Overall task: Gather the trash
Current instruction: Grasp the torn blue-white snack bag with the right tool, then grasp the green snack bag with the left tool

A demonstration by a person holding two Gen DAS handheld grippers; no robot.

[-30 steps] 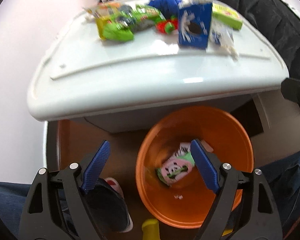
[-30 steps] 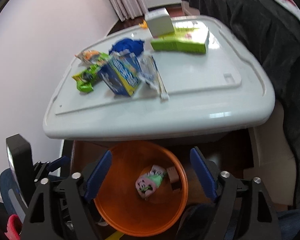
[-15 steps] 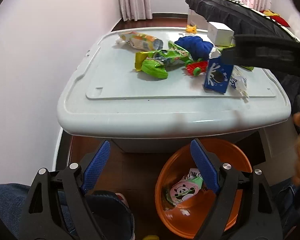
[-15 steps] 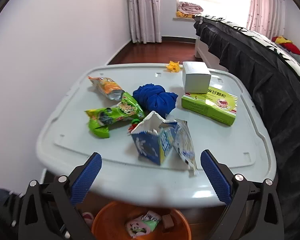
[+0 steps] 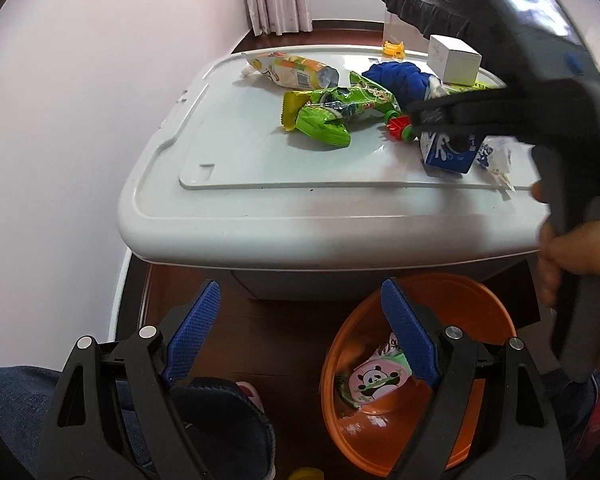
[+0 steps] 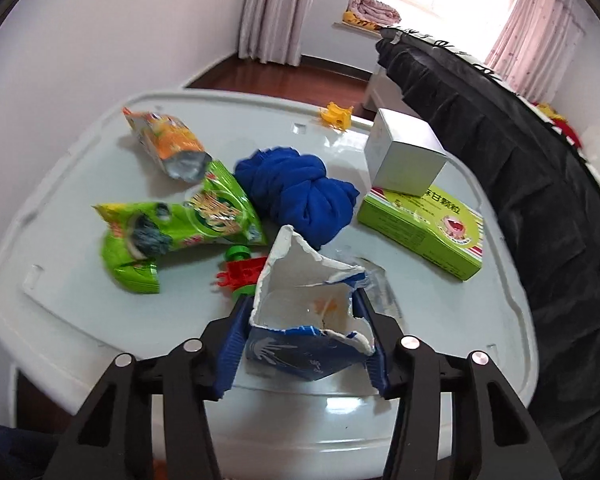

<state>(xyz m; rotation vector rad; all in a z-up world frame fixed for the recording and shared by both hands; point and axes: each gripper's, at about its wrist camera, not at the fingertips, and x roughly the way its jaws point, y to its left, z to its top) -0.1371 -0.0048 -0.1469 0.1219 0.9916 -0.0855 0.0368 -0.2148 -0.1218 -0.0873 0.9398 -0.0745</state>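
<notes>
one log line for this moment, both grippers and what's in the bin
left gripper: open, empty, over floor | right gripper: fingers around torn blue carton on white lid | orange bin: panda wrapper inside

Both views tableward (left perhaps lower)

The left gripper [image 5: 300,330] is held open above an orange bin [image 5: 416,380] containing a panda wrapper [image 5: 374,380]. On the white surface [image 5: 300,216], a blue carton [image 5: 448,152] is gripped by the right gripper [image 5: 436,120].

Grey bin lid [image 6: 440,320] carries green wrappers [image 6: 180,228], blue cloth [image 6: 300,192], perhaps medicine box [image 6: 420,226].
</notes>
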